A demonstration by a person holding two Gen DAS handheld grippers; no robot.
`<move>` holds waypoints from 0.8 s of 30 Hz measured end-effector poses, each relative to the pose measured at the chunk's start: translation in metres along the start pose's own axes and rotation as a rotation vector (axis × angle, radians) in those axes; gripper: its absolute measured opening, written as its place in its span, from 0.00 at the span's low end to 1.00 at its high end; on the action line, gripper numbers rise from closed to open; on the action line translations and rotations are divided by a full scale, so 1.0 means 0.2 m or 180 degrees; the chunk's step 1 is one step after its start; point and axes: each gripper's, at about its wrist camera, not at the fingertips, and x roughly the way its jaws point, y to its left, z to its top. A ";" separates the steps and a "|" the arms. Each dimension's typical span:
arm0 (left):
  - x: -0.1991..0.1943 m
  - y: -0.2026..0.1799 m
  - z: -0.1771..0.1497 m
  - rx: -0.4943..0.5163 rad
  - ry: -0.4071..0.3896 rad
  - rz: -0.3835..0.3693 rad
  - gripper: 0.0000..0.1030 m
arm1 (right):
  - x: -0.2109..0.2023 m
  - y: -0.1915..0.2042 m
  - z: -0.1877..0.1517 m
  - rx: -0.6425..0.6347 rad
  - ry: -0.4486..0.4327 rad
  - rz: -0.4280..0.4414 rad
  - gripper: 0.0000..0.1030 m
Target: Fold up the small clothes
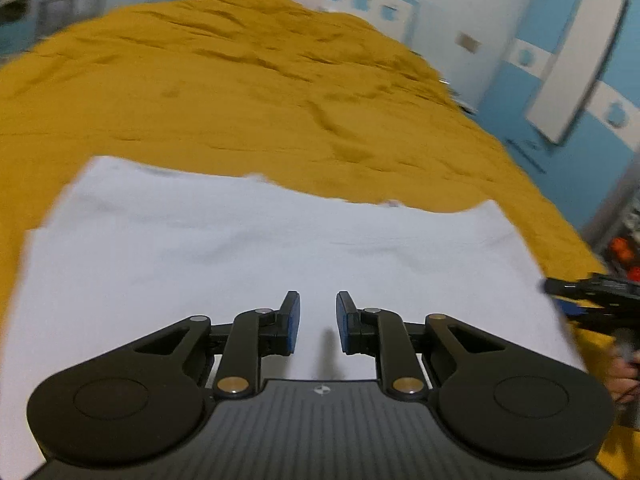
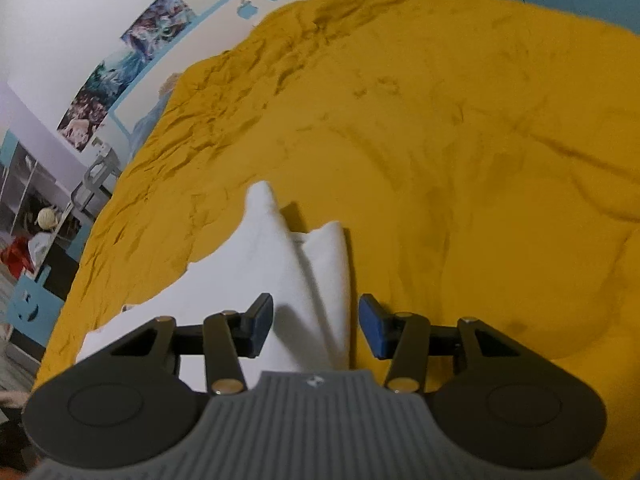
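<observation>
Here the left gripper [image 1: 318,322] is seen low in the centre of its own frame, its blue-padded jaws parted by a narrow gap, with nothing held between them; whether the tips touch the cloth beneath cannot be told. Directly under and around it a white garment [image 1: 248,248] is spread flat across the lower half of the frame, its far edge lying straight against the mustard bedspread [image 1: 224,92].

The right gripper [image 2: 316,326] is shown with its jaws set wider apart, also closed on nothing. Between its fingers and just beyond them the white garment [image 2: 280,264] is seen in the lower centre, one edge raised in a soft ridge and two points reaching toward mid-frame. The bedspread [image 2: 460,152] fills the rest. At the right edge of the left wrist view the right gripper [image 1: 592,292] is partly visible just beside the garment's corner.

The garment appears laid out and smoothed, possibly folded once; this cannot be confirmed. Further folds are judged to remain, since the piece is still wide.
</observation>
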 end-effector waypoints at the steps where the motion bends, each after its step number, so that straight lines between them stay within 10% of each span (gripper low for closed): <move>1: 0.04 -0.02 0.01 0.0046 0.0009 -0.0016 0.20 | 0.02 -0.01 0.00 0.0031 0.0013 0.0007 0.43; 13: 0.32 -0.08 0.06 0.0068 0.0122 0.0211 0.20 | 0.11 -0.04 0.01 0.0237 0.0030 0.0306 0.06; 24: -0.21 0.07 0.15 -0.0020 -0.0166 0.0438 0.20 | -0.09 0.52 0.04 0.0107 -0.0104 0.0604 0.05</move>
